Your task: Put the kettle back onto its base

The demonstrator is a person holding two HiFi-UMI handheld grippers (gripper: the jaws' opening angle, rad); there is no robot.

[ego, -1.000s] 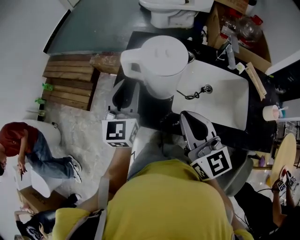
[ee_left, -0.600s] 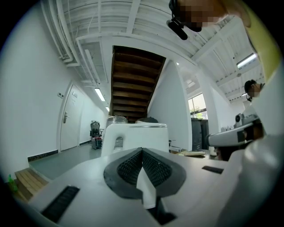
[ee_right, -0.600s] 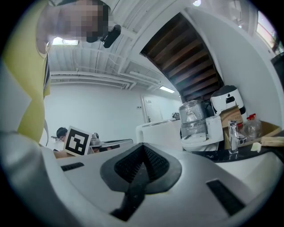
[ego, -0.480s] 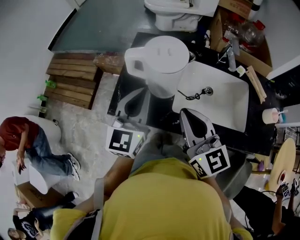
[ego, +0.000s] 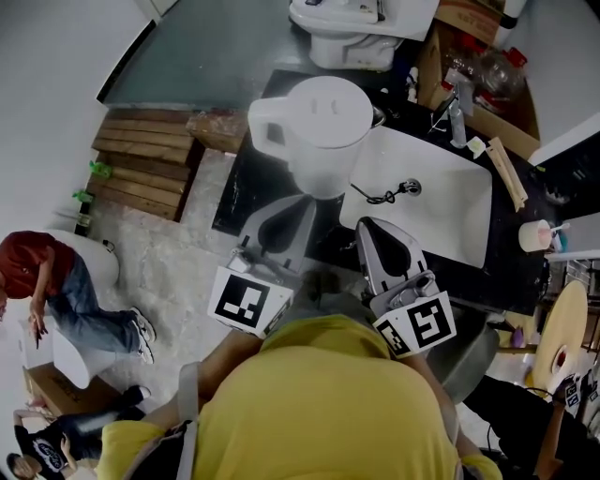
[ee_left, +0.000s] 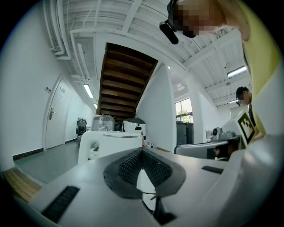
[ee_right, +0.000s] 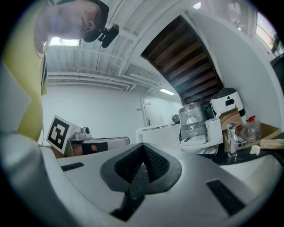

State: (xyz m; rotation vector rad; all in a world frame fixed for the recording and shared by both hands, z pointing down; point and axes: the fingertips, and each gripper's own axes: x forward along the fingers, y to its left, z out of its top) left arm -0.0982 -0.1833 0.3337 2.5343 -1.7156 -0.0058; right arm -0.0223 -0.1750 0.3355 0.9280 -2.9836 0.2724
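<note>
The white kettle stands upright on the black counter, left of the sink, with its handle toward the left. Whatever it rests on is hidden beneath it. My left gripper hangs just in front of the kettle, apart from it, its jaws shut on nothing. My right gripper is over the counter's front edge by the sink, also shut and empty. In the left gripper view the kettle shows just beyond the closed left gripper. The right gripper view has the kettle past the closed right gripper.
A white sink with a tap fills the counter's right half. A cup sits at the far right, a toilet and a cardboard box behind. A wooden pallet and people are on the floor at left.
My left gripper drew back from beside the kettle's handle toward the person and to the right, and its jaws closed. The kettle and my right gripper stayed put.
</note>
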